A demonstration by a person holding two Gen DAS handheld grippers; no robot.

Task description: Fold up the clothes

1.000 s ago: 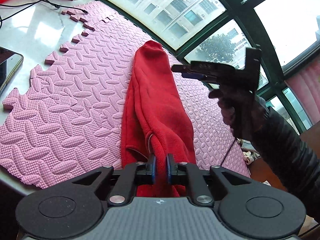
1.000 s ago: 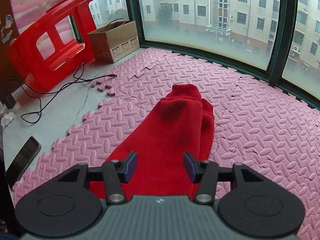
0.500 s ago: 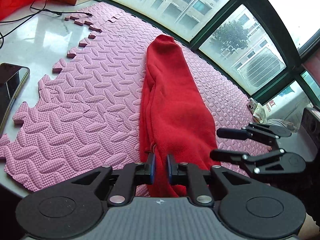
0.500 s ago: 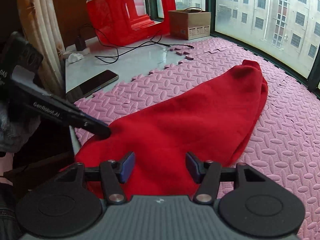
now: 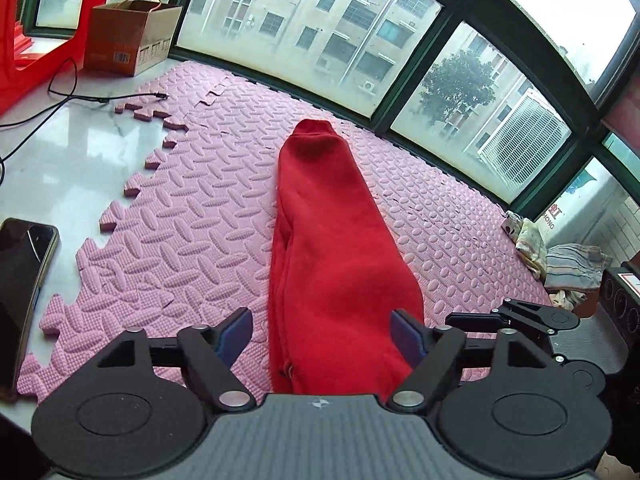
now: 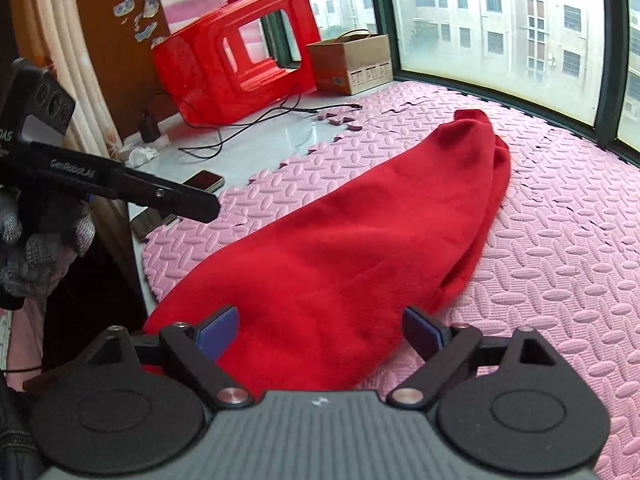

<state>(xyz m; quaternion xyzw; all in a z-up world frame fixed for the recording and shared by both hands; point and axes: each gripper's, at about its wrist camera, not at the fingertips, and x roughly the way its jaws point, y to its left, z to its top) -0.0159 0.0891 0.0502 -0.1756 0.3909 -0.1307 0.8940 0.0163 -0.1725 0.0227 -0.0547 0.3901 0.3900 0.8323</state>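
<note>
Both grippers, left gripper (image 5: 322,332) and right gripper (image 6: 320,330), are opening their fingers, gripping nothing, above the folded red garment (image 5: 332,256) on the pink mat (image 5: 192,232).

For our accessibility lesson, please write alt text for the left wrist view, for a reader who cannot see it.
A long red fleece garment, folded lengthwise, lies on a pink foam puzzle mat beside a curved window. The left gripper hangs above its near end, jaws opening and gripping nothing. A black phone lies left; the right gripper shows at the right.

"GenRobot.AI" in white on left gripper (image 6: 120,184) arm; box (image 5: 132,36) barcode label unreadable.
</note>
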